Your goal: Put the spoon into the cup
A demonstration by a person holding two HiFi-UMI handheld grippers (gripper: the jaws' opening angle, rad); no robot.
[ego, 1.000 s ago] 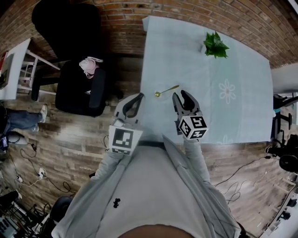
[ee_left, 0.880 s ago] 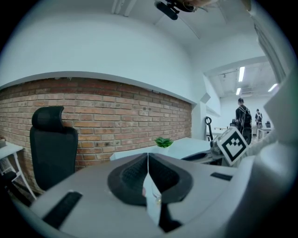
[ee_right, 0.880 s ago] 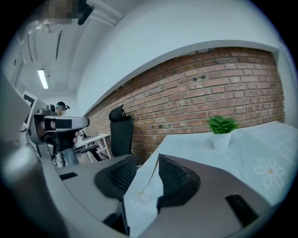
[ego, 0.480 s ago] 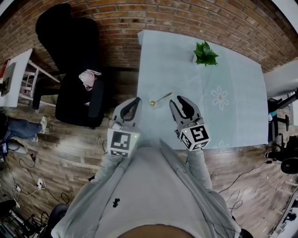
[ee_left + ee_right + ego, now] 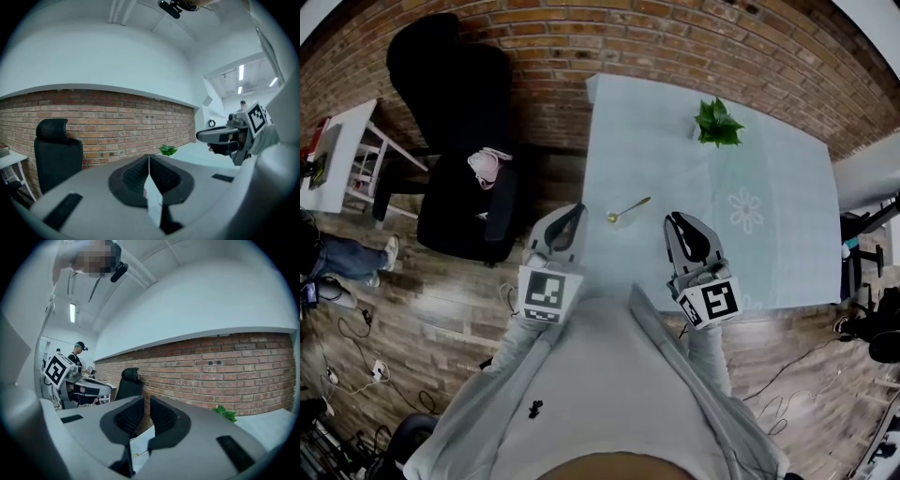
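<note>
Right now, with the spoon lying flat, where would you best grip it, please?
The spoon lies flat on the table, bowl toward the left edge, so probably take its slim handle near the middle, from straight above, jaws across it.

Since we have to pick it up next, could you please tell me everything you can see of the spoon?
The spoon is small, slim and gold-coloured, apparently metal. It lies flat on the pale blue table near its left edge, with the bowl toward the near edge and the handle slanting away to the right. Only the table touches it.
</note>
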